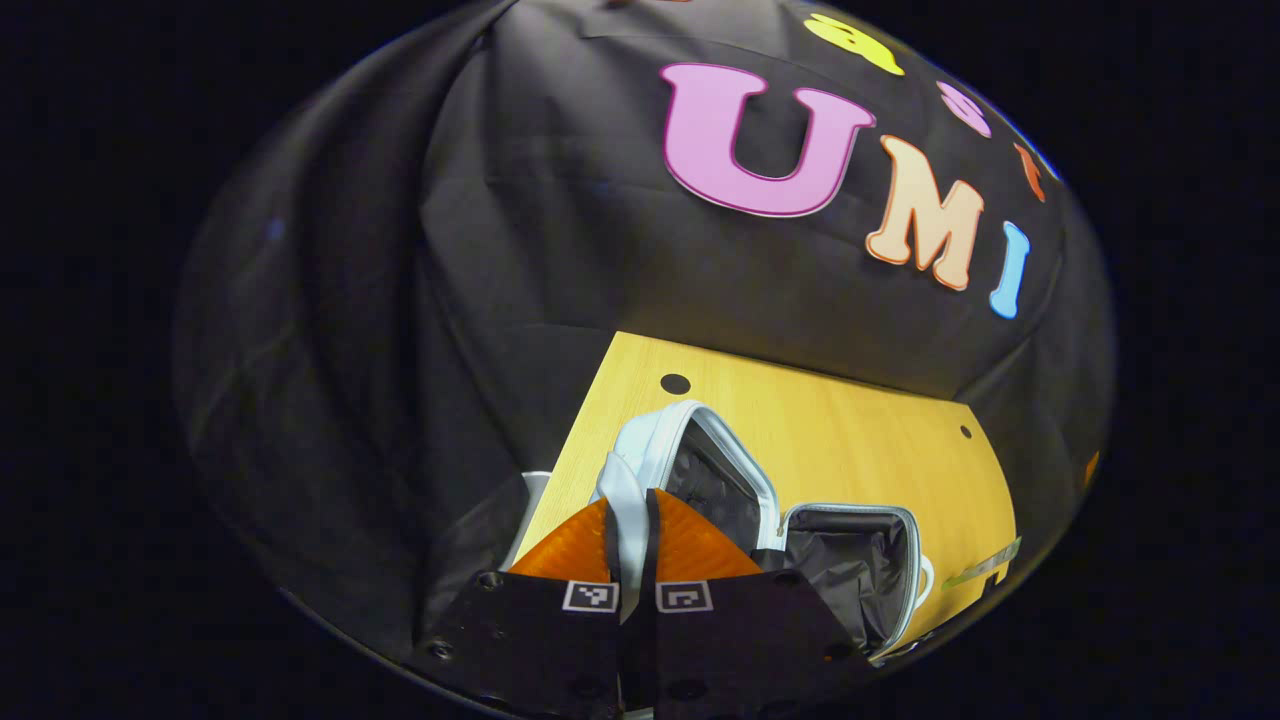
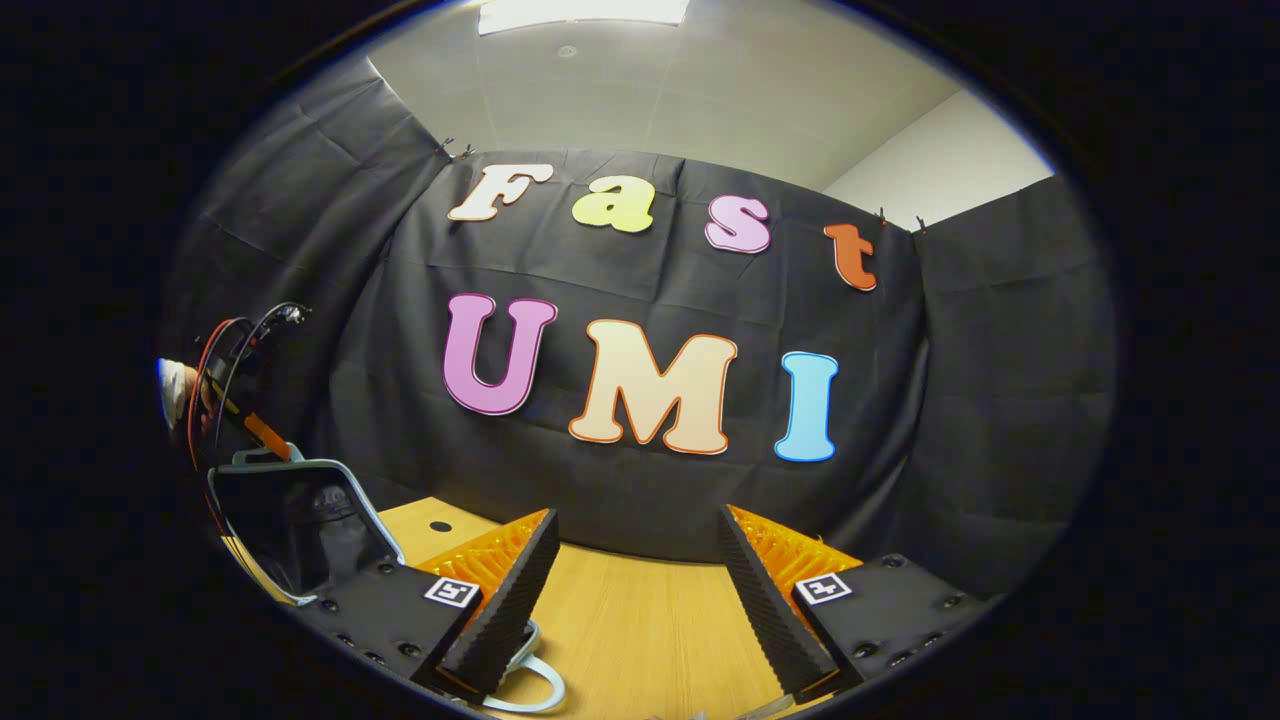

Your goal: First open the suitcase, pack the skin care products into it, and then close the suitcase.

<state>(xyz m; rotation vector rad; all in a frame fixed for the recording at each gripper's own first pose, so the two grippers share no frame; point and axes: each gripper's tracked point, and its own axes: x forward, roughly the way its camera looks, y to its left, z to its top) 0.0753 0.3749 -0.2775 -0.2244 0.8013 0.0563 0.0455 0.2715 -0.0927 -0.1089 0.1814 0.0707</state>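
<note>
both steps remain after opening: our left gripper pinches the suitcase lid raised; our right gripper, fingers apart, must fetch products next.

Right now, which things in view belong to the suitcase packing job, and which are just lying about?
Job:
suitcase, open
lid, held up
left gripper, clamped on the lid's edge
right gripper, open and empty

Just there:
wooden table
</note>
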